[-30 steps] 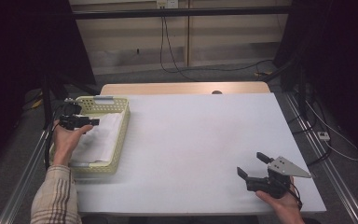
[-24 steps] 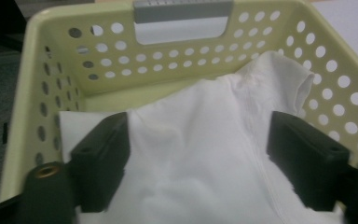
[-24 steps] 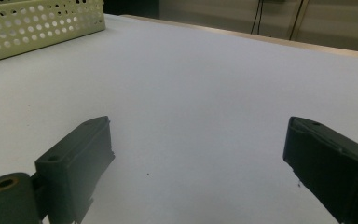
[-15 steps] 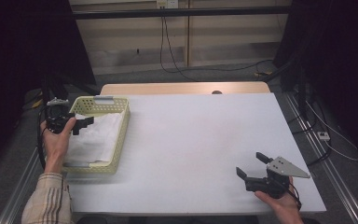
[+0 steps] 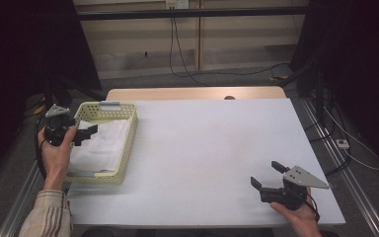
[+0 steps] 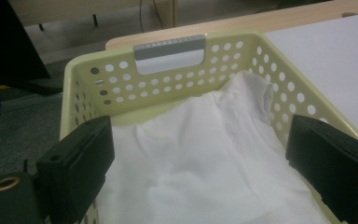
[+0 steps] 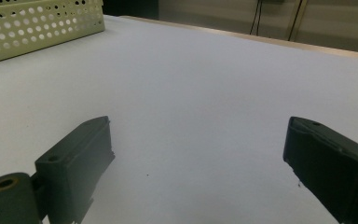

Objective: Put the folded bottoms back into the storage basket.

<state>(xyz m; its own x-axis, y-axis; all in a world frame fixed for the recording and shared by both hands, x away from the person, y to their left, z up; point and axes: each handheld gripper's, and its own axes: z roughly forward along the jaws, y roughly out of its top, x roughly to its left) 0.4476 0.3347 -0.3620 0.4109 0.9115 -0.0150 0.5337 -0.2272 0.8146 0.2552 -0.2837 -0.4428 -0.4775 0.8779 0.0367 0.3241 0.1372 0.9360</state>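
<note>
High view: the left gripper (image 5: 85, 133) has slid outward over the last second, from above the middle of the yellow basket (image 5: 127, 148) back to its left rim, the hand (image 5: 55, 148) drawing toward the table edge. Its jaws stand wide apart with nothing between them. The white cloth (image 5: 103, 145) lies crumpled inside the basket, at the left end of the white table (image 5: 202, 143), and it looks untouched.

Left gripper view confirms it: both black jaws hang open above the cloth (image 6: 205, 163), one near the basket's left wall, the other by its right wall, with the grey handle (image 6: 169, 46) at the far end straight ahead.

The right gripper (image 5: 266, 177) has barely stirred; it sits low at the near right of the table, well apart from the basket, jaws spread and empty. Right gripper view shows bare table between them and a corner of the basket (image 7: 37, 25) far off.

My read: this is lining up, not retreat. The grab of the cloth is not yet made, and a descent into the basket looks like the next call.
</note>
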